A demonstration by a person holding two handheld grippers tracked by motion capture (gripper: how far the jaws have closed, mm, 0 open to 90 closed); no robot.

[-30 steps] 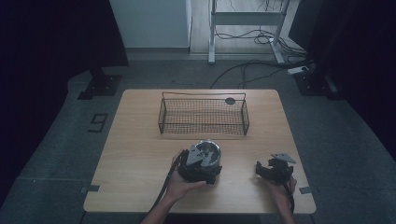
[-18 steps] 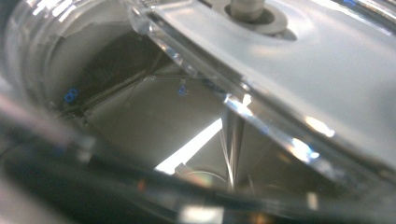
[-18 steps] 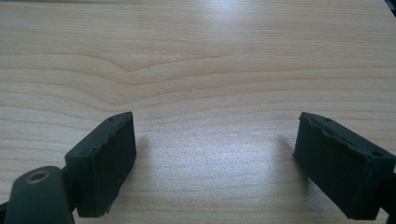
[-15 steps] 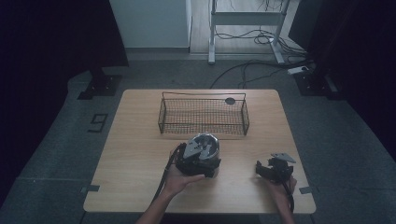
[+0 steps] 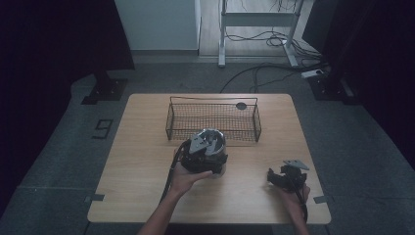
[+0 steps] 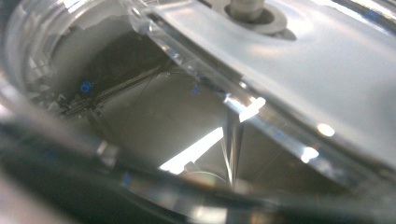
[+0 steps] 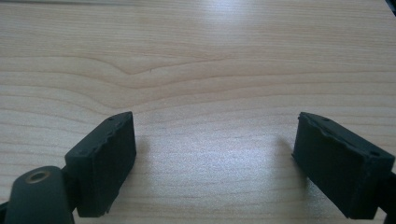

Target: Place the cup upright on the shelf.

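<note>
High view, bench: light wood, standing on a grey floor.
High view, basket: dark wire, lying along the far edge near the middle; a small dark disc sits at its far right corner, though whether inside or on the rim cannot be told.
High view, left tool: held in the left hand over the middle of the bench, just on the near side of the basket; a shiny round glass-and-metal thing, perhaps a lid, sits at its front; whether the jaws are clenched on it cannot be told.
High view, right tool: held in the right hand near the near right corner, low over the wood, well apart from the basket and the left tool.
Left gripper view, lid: clear curved glass with a metal band and a round metal fitting at the top, very close to the camera; the jaws are hidden behind the glare.
Right gripper view, right tool: released, its two black jaws spread wide with bare wood between them.
Right gripper view, bench: pale grain, with a soft light patch at the far edge.
</note>
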